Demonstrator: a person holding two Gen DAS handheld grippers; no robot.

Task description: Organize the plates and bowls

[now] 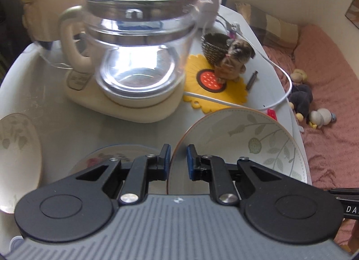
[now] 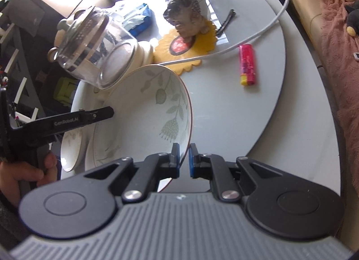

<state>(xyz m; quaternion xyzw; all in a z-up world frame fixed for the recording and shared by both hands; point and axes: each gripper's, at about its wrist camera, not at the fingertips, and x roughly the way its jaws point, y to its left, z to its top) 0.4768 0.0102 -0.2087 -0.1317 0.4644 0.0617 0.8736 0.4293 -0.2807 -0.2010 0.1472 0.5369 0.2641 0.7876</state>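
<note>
Both grippers grasp one leaf-patterned bowl (image 2: 143, 112). The right gripper (image 2: 184, 161) has its fingers clenched on the near rim. The left gripper (image 1: 178, 161) straddles the opposite rim; whether it actually pinches cannot be told. The bowl is tilted above the bench (image 2: 258, 112).

Step in hand: carrying the bowl. Next move, by judgement: lower it into the two nested dishes (image 2: 71, 147) left of the right fingers.

Count: one held bowl, two dishes below, a flower-printed plate (image 1: 116, 156) and a leaf-patterned plate (image 1: 18, 159) left of the left fingers. Beyond: one glass kettle (image 1: 139, 42).

Bowl (image 2: 143, 112); two plates (image 1: 18, 156) (image 1: 119, 154); kettle (image 1: 139, 42).
</note>
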